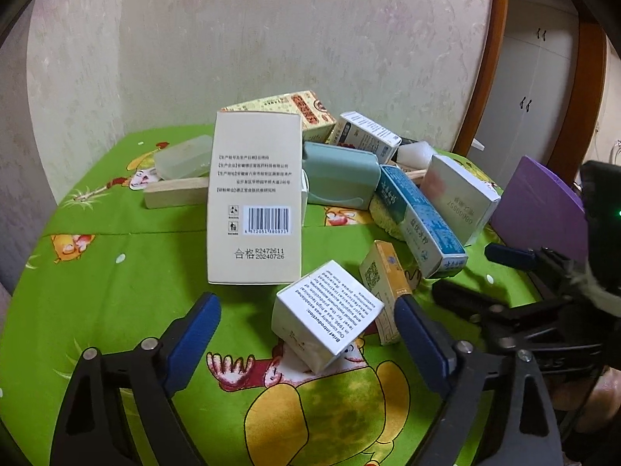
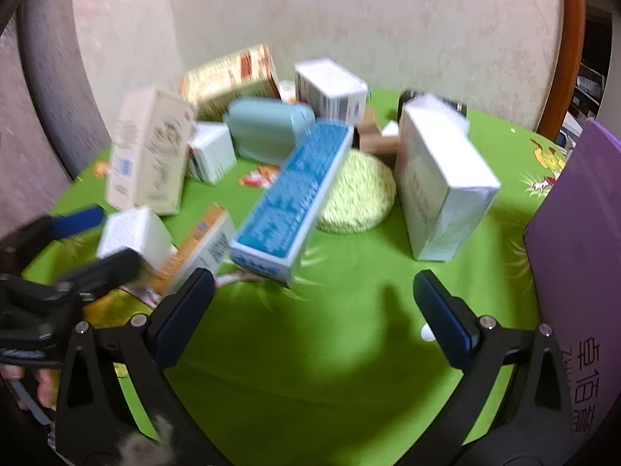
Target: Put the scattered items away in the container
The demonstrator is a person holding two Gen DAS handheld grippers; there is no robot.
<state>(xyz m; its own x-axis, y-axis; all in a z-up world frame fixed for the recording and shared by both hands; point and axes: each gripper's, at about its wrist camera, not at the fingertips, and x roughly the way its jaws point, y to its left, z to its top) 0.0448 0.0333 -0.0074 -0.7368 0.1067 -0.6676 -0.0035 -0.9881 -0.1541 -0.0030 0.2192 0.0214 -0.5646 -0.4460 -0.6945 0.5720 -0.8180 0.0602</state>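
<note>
A small white box (image 1: 324,316) printed with black English text lies tilted on the green tabletop (image 1: 116,303), between the left gripper (image 1: 306,320)'s wide-open, empty fingers. The right gripper (image 2: 312,308) gapes empty too.

Motion-blurred throughout in the right wrist view: print on the blue carton (image 2: 293,198) illegible. Purple container (image 1: 543,209) cut off by the frame edge and partly masked by the right gripper (image 1: 462,272). Wooden block (image 1: 176,192) half hidden behind the cream box (image 1: 256,198).
</note>
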